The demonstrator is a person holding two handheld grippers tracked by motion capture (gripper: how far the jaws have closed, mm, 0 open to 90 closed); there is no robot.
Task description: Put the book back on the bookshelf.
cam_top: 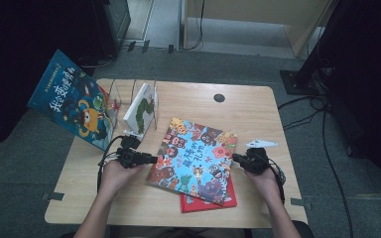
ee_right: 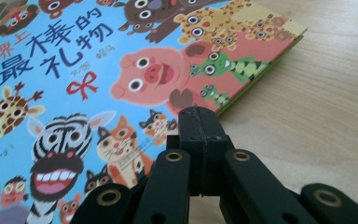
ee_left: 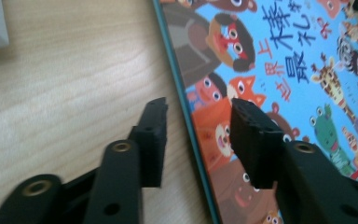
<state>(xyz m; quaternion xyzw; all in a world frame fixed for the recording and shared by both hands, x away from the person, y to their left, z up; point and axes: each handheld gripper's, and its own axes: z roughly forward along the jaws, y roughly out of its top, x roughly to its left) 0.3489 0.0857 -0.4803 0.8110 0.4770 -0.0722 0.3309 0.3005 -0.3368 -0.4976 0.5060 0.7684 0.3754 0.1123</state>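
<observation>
A picture book with cartoon animals on a blue cover (cam_top: 194,157) lies flat near the middle of a wooden table (cam_top: 258,106), its long axis running from about 11 o'clock to 5 o'clock in the high view, stacked on a red book (cam_top: 209,202) that peeks out at its near corner. The left gripper (cam_top: 151,159) sits at the book's 9 o'clock edge, jaws half open and straddling that edge in the left gripper view (ee_left: 198,135), one pad over bare wood, the other over the cover, with nothing pressed between them. The right gripper (cam_top: 236,158) rests at the 3 o'clock edge with jaws closed tight together and empty (ee_right: 199,114), tip just at the cover's border. The left gripper looks the better placed to pinch the edge; it would need to close across the cover's thin side. Behind, at 10 o'clock, a wire book rack (cam_top: 129,106) holds a white book (cam_top: 140,108) upright, and a dark-blue book (cam_top: 72,99) leans against its outer side.
</observation>
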